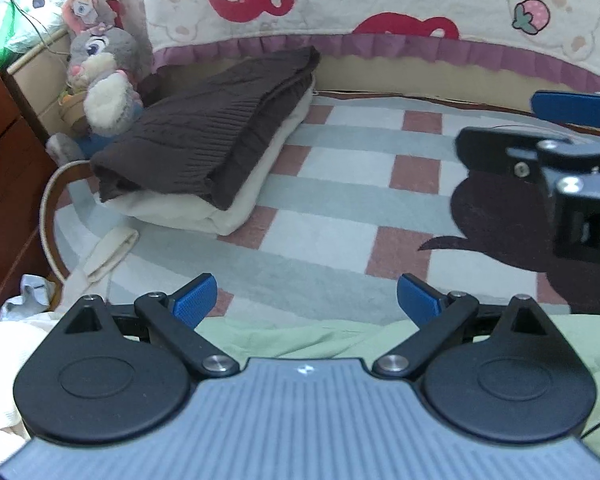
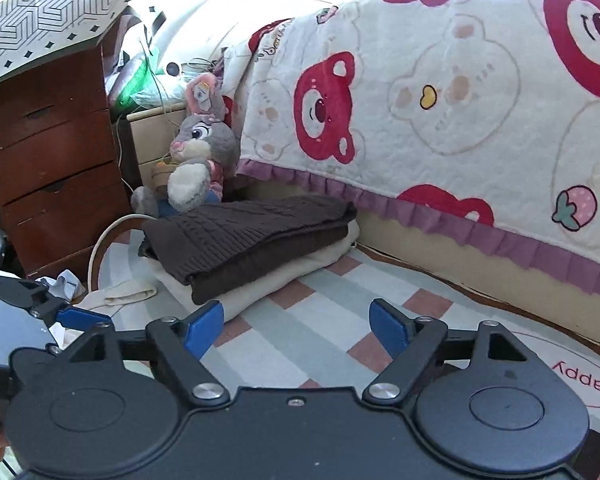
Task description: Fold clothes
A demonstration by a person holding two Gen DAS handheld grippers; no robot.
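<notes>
On the checked rug (image 1: pixel 332 216), your left gripper (image 1: pixel 305 300) and right gripper (image 2: pixel 296 326) gape wide, empty; ahead: brown knit (image 1: pixel 204 132) atop cream garment (image 1: pixel 236 204), plush rabbit (image 2: pixel 200 160) behind.

A grey plush rabbit (image 2: pixel 198 160) is leaning beside a wooden drawer chest (image 2: pixel 52 168), while a bear-print blanket (image 2: pixel 440 92) is hanging over the checked rug (image 1: pixel 340 216).

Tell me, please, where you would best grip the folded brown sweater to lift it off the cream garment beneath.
Probably the brown sweater by its thick folded edge facing the grippers, approached low from the rug side; that edge overhangs the cream garment.
</notes>
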